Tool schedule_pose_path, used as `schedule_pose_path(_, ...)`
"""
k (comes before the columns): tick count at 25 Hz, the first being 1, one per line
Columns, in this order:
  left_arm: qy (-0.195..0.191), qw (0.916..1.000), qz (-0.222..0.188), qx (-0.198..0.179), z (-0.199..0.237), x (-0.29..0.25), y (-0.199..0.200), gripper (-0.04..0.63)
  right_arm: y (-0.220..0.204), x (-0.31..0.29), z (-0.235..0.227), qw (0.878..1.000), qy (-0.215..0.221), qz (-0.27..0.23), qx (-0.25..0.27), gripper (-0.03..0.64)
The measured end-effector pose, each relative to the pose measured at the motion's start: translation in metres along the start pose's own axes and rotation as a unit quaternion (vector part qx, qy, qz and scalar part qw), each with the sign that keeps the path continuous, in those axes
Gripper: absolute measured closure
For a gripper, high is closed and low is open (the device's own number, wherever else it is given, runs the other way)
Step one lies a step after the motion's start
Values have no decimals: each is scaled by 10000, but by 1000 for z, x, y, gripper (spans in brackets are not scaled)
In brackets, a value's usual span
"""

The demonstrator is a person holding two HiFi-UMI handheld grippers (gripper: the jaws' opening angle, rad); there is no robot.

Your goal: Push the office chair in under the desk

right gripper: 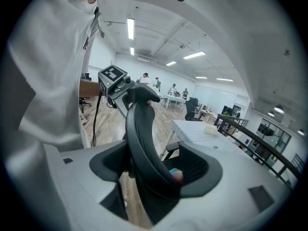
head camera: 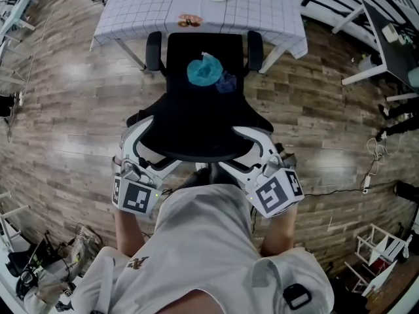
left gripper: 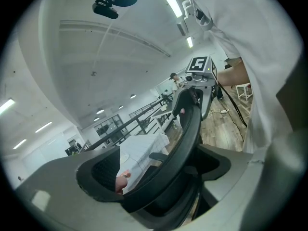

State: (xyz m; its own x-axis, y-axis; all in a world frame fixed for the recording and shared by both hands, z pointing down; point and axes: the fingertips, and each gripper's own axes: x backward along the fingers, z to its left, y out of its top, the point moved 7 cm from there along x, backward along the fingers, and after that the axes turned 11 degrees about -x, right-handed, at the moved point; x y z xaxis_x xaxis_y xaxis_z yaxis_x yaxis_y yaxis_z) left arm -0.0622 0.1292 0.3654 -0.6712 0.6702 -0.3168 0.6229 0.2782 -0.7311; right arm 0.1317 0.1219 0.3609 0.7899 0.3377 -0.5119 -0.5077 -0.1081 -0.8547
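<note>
Pushing looks to be the step in hand. In the head view, the black mesh office chair (head camera: 200, 103) is sitting square to the desk draped in a white grid-checked cloth (head camera: 150, 8). Its seat front is just reaching the cloth's edge, and the bulk of it is not yet under. The left gripper (head camera: 145, 150) and right gripper (head camera: 256, 148) are each biting the curved backrest rim (head camera: 196, 154), one at either shoulder. A crumpled teal bundle (head camera: 203, 72) and a small dark blue thing (head camera: 226, 82) are riding on the seat, and the wood-plank floor (head camera: 65, 110) is looking smooth enough for casters.

In the left gripper view, grey jaws with black pads (left gripper: 94, 174) are clamping that hard, glossy rim, which is running slantwise between them.

The right gripper view is telling the same story. Its pads (right gripper: 202, 170) are pinching the rim, with the ribbed, springy-looking mesh curving away above.

The next move, I'd judge, is calling for an even, straight shove from both hands, so the chair is rolling true and the padded armrests are slipping beneath the hanging cloth without snagging it
</note>
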Motion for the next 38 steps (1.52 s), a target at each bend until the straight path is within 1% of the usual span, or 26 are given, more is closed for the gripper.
schedule_pose_path(14, 69, 9998, 140, 118, 33, -28, -11, 117, 5, -16, -43, 9999, 108, -45, 78, 290)
schedule_pose_path(22, 91, 9997, 140, 173, 48, -39, -18, 115, 10, -25, -62, 9999, 99, -63, 120, 290)
schedule_pose_path(38, -50, 9999, 4, 127, 90, -60, -48, 114, 24, -58, -96, 9999, -110, -76, 31, 287)
